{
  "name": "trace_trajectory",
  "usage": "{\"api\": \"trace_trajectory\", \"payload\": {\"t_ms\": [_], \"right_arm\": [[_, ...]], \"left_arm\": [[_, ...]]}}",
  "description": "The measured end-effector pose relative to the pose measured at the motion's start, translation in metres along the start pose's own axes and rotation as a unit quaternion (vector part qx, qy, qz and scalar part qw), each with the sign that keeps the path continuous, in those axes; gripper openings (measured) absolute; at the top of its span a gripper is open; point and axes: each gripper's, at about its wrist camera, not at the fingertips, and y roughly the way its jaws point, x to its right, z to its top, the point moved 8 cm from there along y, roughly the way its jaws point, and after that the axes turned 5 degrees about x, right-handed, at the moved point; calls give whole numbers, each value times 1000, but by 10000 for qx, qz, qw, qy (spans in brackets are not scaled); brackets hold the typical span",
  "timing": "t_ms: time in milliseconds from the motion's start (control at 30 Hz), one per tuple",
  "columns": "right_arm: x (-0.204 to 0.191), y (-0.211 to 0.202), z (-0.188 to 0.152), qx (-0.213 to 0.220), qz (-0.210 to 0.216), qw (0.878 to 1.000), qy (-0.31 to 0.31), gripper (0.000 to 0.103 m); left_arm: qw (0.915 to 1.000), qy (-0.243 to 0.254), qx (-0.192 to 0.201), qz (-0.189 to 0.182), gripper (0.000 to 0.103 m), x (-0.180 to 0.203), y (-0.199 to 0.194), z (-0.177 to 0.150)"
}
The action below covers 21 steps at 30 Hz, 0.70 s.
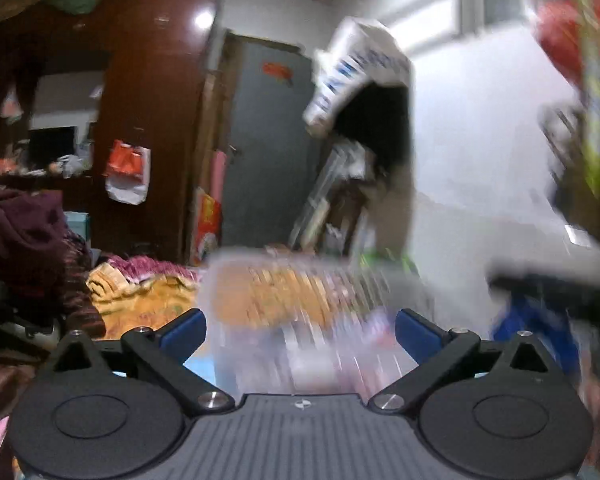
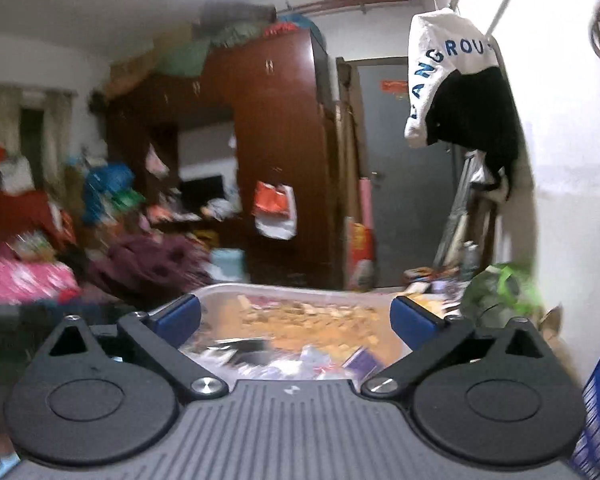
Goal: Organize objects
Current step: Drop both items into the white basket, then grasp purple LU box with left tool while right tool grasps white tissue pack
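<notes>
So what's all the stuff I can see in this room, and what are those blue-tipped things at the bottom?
clear plastic bin: one, see-through, holding orange and mixed bits, just ahead of both grippers.
wardrobe: one, dark red-brown, back wall, bundles piled on top.
door: one, grey, right of the wardrobe.
hanging garment: one, white and black with blue lettering, on the right wall.
plastic bag: one, orange and white, hanging on the wardrobe.
dark red clothing: one heap, left of the bin.
green bag: one, right of the bin.
left gripper: one, black with blue pads, open.
right gripper: one, same colours, open.
</notes>
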Motion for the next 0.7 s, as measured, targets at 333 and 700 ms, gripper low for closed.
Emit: {"api": "trace_trajectory", "payload": {"t_ms": [333,700], "right_arm": [[6,-5,-52,-614,-426,9972,102,103],[-19,1,-80,-982,-175,9941,425,103]], "left_arm": [[9876,911,-1278,-75,94,62,0,-111],[9948,553,-816,259,54,31,-34,-117]]}}
